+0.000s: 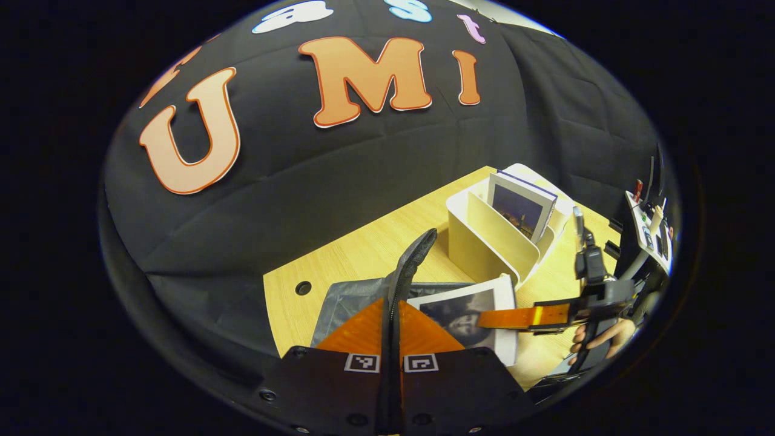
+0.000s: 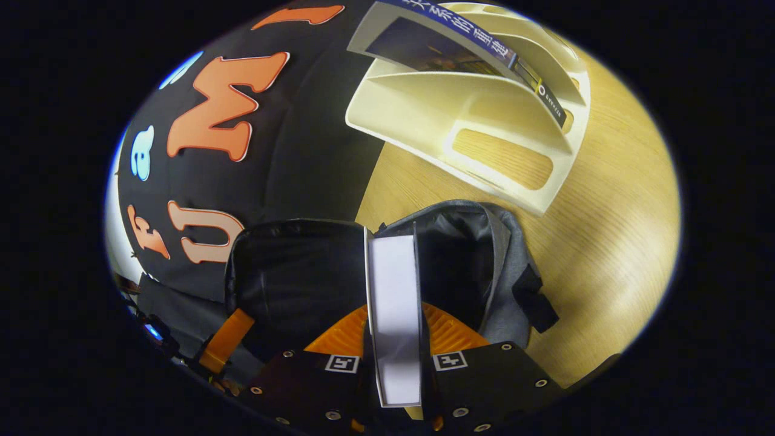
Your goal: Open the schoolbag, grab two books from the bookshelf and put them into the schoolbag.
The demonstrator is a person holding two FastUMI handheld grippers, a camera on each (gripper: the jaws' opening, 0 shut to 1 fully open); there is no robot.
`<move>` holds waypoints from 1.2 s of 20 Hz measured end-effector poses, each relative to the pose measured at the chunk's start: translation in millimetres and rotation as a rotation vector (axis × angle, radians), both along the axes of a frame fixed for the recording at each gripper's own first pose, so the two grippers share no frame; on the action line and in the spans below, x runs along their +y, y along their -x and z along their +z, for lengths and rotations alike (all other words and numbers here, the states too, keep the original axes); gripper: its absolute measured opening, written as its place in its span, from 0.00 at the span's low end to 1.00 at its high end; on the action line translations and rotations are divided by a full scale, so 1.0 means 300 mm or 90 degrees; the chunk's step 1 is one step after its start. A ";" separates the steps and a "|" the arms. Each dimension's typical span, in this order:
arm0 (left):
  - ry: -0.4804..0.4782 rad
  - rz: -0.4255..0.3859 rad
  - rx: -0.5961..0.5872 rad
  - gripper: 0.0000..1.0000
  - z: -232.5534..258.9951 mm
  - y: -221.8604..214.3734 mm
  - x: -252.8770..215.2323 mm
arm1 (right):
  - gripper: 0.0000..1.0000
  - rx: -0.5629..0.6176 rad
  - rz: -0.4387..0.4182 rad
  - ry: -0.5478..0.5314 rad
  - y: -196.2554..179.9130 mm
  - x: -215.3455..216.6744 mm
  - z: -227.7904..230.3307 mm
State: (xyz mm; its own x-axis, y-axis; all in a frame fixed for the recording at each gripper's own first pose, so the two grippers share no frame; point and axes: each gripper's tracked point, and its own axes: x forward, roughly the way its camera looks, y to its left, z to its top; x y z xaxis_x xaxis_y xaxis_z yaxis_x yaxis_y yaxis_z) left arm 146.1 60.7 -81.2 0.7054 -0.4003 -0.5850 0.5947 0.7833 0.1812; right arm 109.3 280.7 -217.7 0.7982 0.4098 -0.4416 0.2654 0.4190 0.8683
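The grey schoolbag (image 2: pixel 502 272) lies on the wooden table with its mouth open. My left gripper (image 1: pixel 392 315) is shut on the bag's black flap (image 1: pixel 415 254) and holds it up. My right gripper (image 2: pixel 395 327) is shut on a white-edged book (image 2: pixel 393 284), which sits edge-on at the bag's mouth. In the left gripper view that book (image 1: pixel 466 312) hangs just right of the raised flap, with the right gripper (image 1: pixel 533 316) and a hand (image 1: pixel 605 339) behind it. The white bookshelf (image 1: pixel 484 239) stands beyond, with another book (image 1: pixel 524 209) upright in it.
The bookshelf (image 2: pixel 460 121) stands close behind the bag, with its book (image 2: pixel 484 48) in the far slot. Bare table (image 2: pixel 605 230) spreads to the right of the bag. The left gripper (image 2: pixel 227 339) shows at the lower left by the flap (image 2: pixel 296 266). The booth wall rises behind.
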 end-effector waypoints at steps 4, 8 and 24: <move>0.005 -0.003 0.000 0.00 0.004 0.021 -0.012 | 0.30 -0.006 -0.016 0.005 -0.058 0.051 -0.012; 0.013 -0.019 0.006 0.00 -0.002 0.043 -0.041 | 0.29 -0.015 -0.038 -0.002 -0.108 0.125 -0.012; 0.019 -0.019 -0.001 0.00 -0.037 0.076 0.009 | 0.98 0.143 -0.022 0.043 0.009 0.081 -0.039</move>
